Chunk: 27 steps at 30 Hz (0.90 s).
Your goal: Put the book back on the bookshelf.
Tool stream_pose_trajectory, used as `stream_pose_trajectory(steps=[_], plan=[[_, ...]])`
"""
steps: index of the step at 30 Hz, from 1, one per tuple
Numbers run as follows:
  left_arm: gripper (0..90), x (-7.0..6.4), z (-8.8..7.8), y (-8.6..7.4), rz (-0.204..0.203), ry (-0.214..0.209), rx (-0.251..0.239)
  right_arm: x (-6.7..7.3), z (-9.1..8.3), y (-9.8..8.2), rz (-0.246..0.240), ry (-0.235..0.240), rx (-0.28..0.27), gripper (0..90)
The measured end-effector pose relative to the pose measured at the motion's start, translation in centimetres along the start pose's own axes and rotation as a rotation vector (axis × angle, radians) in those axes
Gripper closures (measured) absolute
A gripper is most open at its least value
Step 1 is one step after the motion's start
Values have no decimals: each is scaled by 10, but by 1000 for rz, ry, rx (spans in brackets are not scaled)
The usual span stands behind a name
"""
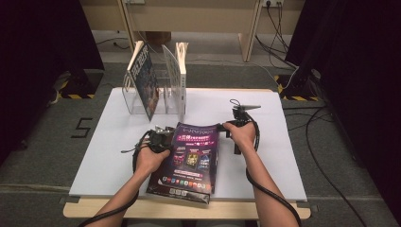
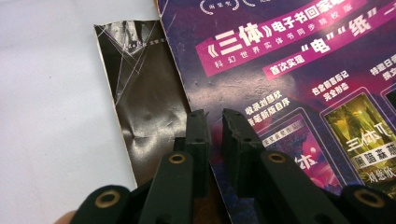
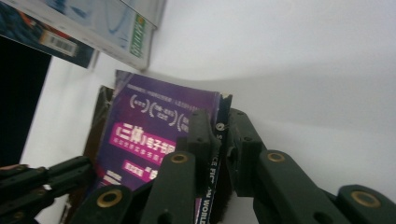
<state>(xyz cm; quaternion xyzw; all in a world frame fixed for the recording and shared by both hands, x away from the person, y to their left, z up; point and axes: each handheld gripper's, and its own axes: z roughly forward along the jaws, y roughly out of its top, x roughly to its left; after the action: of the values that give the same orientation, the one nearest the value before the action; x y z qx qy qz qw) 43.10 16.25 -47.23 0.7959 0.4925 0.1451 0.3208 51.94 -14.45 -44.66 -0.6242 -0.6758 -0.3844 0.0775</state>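
Note:
A purple magazine (image 1: 189, 156) lies on the white table top (image 1: 274, 161) near its front edge. My left gripper (image 1: 166, 135) holds the magazine's left edge; in the left gripper view the jaws (image 2: 215, 133) stand pinched on the edge of the purple cover (image 2: 289, 70), with a dark glossy page (image 2: 144, 107) showing beneath it. My right gripper (image 1: 226, 128) grips the far right corner; in the right gripper view its jaws (image 3: 222, 135) clamp the magazine's spine (image 3: 149, 130). The far edge looks slightly raised off the table.
A clear rack (image 1: 163, 97) at the table's back left holds upright magazines (image 1: 144, 78), whose lower edges show in the right gripper view (image 3: 93, 28). Bare table lies to the right of the purple magazine. Cables trail from both grippers toward the person.

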Motion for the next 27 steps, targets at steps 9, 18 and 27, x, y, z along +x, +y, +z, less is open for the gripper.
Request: stream_pose_trajectory(steps=[9,18,27], plan=[[735,2,-9,0,-29,-37,-42,12,-11,-4,-12,37,-54,842],[611,1,-25,5,-32,-5,-104,34,-30,-11,-82,87,-152,847],[556,3,-40,6,-55,3,-153,56,-48,-19,-184,105,-254,849]])
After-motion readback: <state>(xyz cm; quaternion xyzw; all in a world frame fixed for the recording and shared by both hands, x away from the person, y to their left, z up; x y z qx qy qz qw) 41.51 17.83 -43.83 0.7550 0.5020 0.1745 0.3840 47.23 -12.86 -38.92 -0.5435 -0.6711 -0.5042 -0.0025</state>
